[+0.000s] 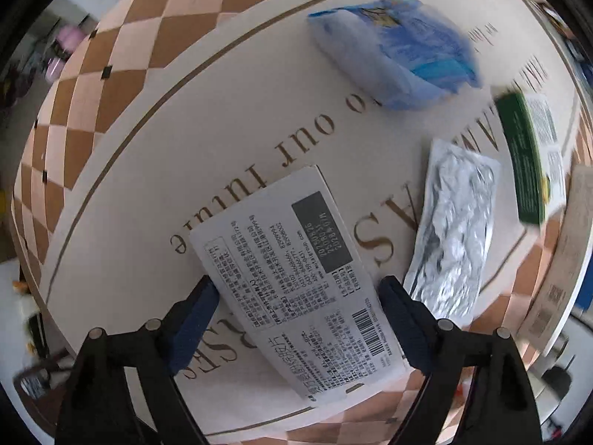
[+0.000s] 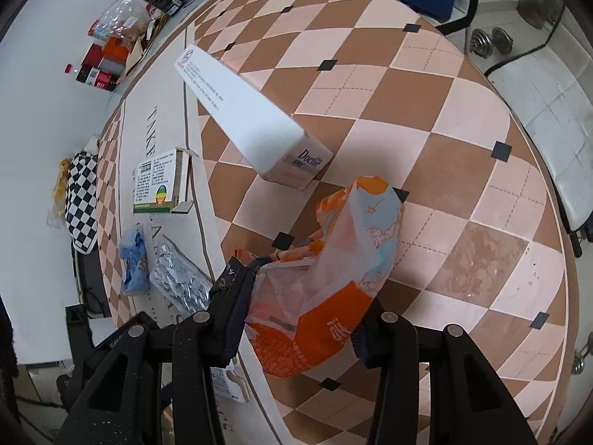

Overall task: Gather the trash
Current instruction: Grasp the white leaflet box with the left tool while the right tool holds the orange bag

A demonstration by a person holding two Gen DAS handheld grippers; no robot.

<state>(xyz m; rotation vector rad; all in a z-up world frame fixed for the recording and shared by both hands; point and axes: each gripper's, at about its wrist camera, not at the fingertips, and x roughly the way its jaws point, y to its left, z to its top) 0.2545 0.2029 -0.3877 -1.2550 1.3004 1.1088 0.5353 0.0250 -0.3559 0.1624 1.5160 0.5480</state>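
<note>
Holding two items at once: left gripper [image 1: 298, 291] clenched across a white printed box [image 1: 292, 282], raised off the mat [image 1: 148, 200]; right gripper [image 2: 302, 319] clenched on an orange and white plastic bag [image 2: 333, 278], bag mouth slack and facing up. Collecting judged under way, not finished. Left on the mat: blue plastic wrapper [image 1: 396, 48], crumpled foil blister sheet [image 1: 452, 233], green and white carton [image 1: 533, 155] with an end flap open, the three near one another but apart. Left on the checkered floor [image 2: 426, 118]: long white box marked "Doctor" [image 2: 255, 118], just beyond the bag. Further clutter of bottles and packets [image 2: 122, 33] along the white wall, too small to sort. Contents of the bag not visible; count of items already inside cannot be told. Likely next: white printed box into the bag, then the wrapper, foil sheet, carton and long box in turn.
</note>
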